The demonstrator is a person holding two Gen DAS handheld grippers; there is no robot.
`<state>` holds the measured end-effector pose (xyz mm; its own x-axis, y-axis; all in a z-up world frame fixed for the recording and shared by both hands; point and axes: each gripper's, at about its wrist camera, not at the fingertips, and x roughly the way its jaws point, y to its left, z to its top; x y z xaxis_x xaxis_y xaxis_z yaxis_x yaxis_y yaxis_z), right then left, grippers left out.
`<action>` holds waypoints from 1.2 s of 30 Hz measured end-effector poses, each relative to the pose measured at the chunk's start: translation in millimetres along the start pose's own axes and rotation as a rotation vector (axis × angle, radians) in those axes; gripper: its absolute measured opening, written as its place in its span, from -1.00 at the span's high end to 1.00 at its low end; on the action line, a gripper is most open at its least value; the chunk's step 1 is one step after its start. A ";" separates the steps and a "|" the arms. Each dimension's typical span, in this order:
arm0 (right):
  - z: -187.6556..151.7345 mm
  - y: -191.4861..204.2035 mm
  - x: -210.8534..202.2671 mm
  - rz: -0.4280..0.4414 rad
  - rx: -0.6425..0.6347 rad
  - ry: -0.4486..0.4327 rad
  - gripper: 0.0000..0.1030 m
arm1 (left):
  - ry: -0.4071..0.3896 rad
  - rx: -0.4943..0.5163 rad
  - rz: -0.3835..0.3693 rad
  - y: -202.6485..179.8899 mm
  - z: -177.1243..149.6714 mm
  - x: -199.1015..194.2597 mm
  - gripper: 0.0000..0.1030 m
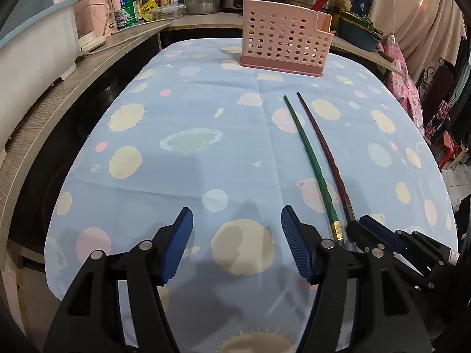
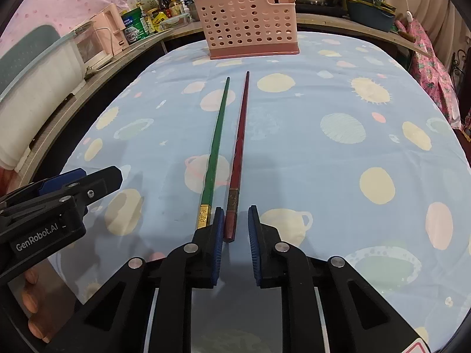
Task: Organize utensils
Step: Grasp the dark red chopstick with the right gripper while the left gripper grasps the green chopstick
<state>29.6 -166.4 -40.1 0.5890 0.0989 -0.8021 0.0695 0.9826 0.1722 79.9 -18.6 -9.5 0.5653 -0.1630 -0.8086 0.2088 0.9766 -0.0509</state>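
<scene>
Lying side by side on the tabletop (image 2: 338,176), a green chopstick (image 2: 216,138) and a red chopstick (image 2: 240,135) point away from the right tool (image 2: 234,229) toward a pink perforated utensil holder (image 2: 250,26) that stands upright well beyond their far tips. The right tool's blue pads (image 2: 218,235) stand narrowly apart on either side of the red chopstick's near end; the left pad lies against or just beside it, while a clear gap shows between the stick and the right pad, so it is not yet pinched. The green chopstick's gold-banded end lies just outside the right tool's left pad. No earlier view bears on how the pads came there.

The left tool (image 1: 237,229) hovers over the patterned blue cloth (image 1: 191,153) to the left of both chopsticks, its fingers spread wide with nothing between them. The green chopstick runs just beside its right finger. Bare fingertips (image 2: 32,300) of the person's hand show beneath the left tool in the right wrist view.
</scene>
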 end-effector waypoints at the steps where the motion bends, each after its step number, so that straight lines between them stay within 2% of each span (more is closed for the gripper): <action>1: -0.2 -1.3 0.0 -0.002 0.004 0.000 0.81 | 0.002 0.002 -0.002 -1.1 -0.2 0.3 -0.18; 13: -11.7 -25.9 -13.3 -0.021 0.066 -0.013 0.86 | 0.041 0.049 -0.057 -31.1 -6.5 6.7 -0.35; 20: -21.4 -40.8 -23.0 -0.022 0.106 -0.014 0.86 | 0.067 0.083 -0.098 -55.1 -10.8 13.7 -0.39; 26: -21.8 -43.1 -23.4 -0.016 0.113 -0.014 0.86 | 0.086 0.090 -0.099 -64.3 -12.1 24.1 -0.39; 33: -22.0 -43.3 -23.7 -0.014 0.114 -0.013 0.86 | 0.105 0.094 -0.081 -62.7 -14.3 30.9 -0.21; 36: -21.8 -43.2 -23.6 -0.015 0.113 -0.013 0.86 | 0.099 0.094 -0.076 -61.6 -15.1 30.2 -0.03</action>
<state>-4.9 -207.8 -41.1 0.5972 0.0820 -0.7979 0.1682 0.9598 0.2245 72.1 -81.6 -39.6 0.4650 -0.2168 -0.8584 0.3247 0.9437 -0.0625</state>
